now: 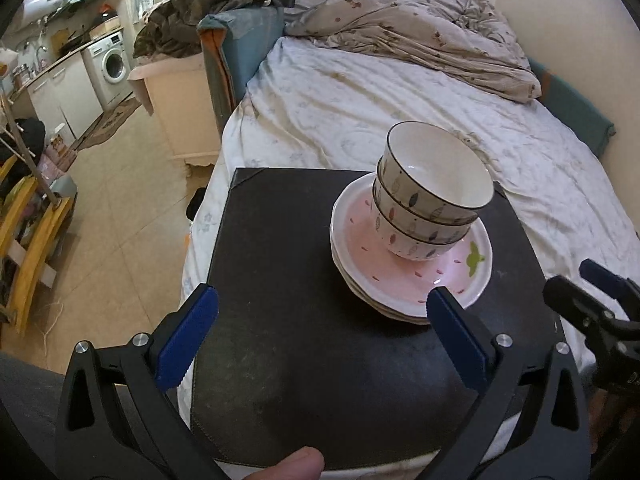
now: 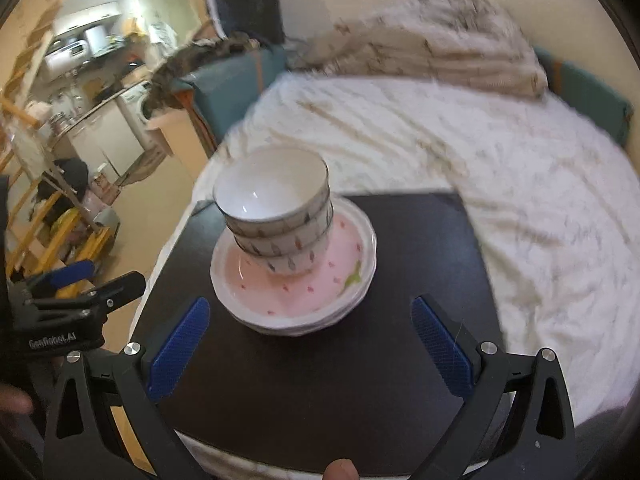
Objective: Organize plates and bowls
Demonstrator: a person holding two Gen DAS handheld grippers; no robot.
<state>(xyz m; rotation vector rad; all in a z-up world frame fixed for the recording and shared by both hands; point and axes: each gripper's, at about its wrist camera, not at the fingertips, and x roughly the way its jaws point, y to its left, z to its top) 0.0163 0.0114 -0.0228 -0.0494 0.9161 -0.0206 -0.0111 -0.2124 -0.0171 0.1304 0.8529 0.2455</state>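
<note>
Nearest the cameras, the left gripper (image 1: 320, 332) and right gripper (image 2: 310, 344) both gape wide, holding nothing. Beyond them on the black mat (image 1: 280, 360), three nested bowls (image 1: 428, 196) sit on stacked plates (image 1: 400, 280); judging by the bowls' lean, any lift should stay level

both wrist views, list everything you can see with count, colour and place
bowls: three, white with leaf print, nested on the top plate
plates: a stack, count unclear, pink with white rim, on the mat
mat: one, black, near end of bed
bed: one, white sheet
quilt: one, beige, crumpled at far end
washing machine: one, white, far left
left gripper: jaws open, empty
right gripper: jaws open, empty
</note>
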